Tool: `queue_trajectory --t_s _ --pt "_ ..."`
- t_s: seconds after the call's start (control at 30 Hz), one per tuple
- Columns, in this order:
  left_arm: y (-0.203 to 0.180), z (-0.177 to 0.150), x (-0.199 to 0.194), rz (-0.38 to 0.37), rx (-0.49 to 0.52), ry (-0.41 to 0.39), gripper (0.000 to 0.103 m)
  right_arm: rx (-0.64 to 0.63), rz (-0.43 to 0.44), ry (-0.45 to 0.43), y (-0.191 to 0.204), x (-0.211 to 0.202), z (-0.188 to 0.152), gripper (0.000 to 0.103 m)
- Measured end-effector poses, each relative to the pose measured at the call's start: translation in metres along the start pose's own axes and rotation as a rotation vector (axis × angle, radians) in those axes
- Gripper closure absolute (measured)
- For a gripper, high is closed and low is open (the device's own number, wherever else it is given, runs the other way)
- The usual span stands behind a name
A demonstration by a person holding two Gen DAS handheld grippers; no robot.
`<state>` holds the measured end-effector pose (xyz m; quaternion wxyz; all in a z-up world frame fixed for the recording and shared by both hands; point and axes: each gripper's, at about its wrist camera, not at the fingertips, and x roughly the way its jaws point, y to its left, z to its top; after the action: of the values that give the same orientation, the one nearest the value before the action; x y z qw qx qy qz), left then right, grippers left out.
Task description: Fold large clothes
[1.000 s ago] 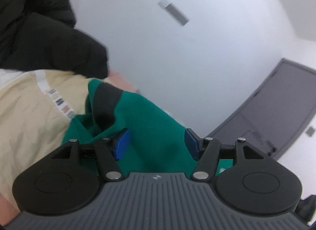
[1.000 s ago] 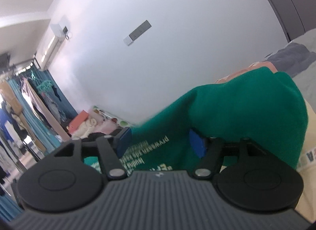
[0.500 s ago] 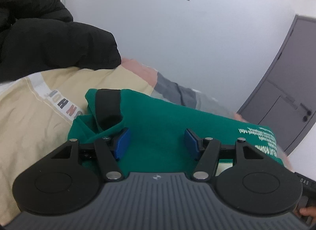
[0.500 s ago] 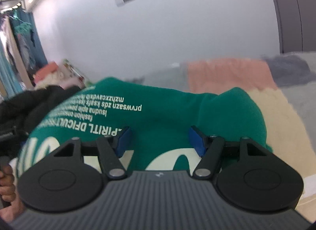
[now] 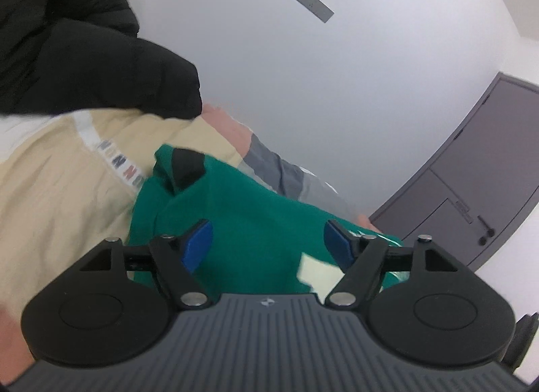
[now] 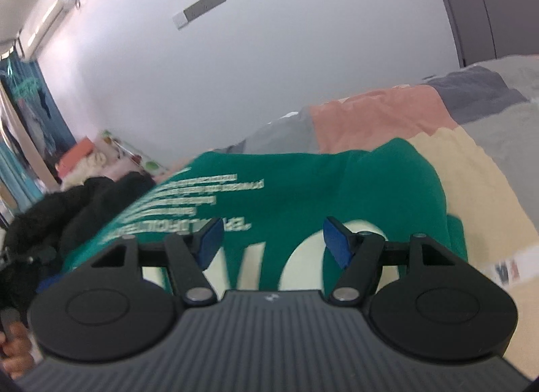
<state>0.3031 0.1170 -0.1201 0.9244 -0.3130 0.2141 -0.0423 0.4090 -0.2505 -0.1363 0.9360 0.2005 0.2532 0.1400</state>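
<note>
The green sweatshirt [image 5: 256, 223] lies on the cream bedspread [image 5: 57, 189], printed side up. The left gripper [image 5: 267, 240] has just been widening, released above it; the right gripper [image 6: 273, 240] hovers unclenched too. Black jacket [image 5: 84, 65] at ten o'clock

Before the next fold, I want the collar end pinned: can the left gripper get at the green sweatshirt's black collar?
Probably yes: the left gripper is open, and only flat green sweatshirt lies before the black collar.
</note>
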Motion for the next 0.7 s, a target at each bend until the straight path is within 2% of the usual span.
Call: queue_trajectory --t_s 0.13,0.2,0.3,0.33,0.4,0.53,0.6,0.7 --pt "-0.002 -0.019 -0.028 0.033 -0.056 0.043 0.017 0.037 0.005 0.029 0.008 -0.027 -0.012 0.035" --pt "0.000 -0.028 -0.037 0.058 -0.107 0.069 0.009 0.086 0.010 0.058 0.007 -0.040 -0.019 0.033" --pt "0.010 -0.038 -0.035 0.034 -0.214 0.126 0.008 0.180 0.041 0.093 -0.001 -0.049 -0.026 0.033" --pt "0.014 -0.041 -0.032 0.030 -0.240 0.147 0.008 0.205 0.043 0.099 -0.004 -0.050 -0.028 0.024" --pt "0.020 -0.050 -0.023 0.062 -0.294 0.194 0.006 0.279 0.041 0.115 -0.013 -0.049 -0.032 0.014" --pt "0.029 -0.071 -0.001 0.077 -0.338 0.271 0.005 0.448 0.038 0.189 -0.039 -0.034 -0.042 0.011" --pt "0.039 -0.078 0.010 0.059 -0.398 0.276 0.005 0.544 0.060 0.224 -0.052 -0.023 -0.051 0.011" --pt "0.052 -0.078 0.022 0.004 -0.470 0.215 0.003 0.640 0.059 0.236 -0.065 -0.007 -0.062 0.011"
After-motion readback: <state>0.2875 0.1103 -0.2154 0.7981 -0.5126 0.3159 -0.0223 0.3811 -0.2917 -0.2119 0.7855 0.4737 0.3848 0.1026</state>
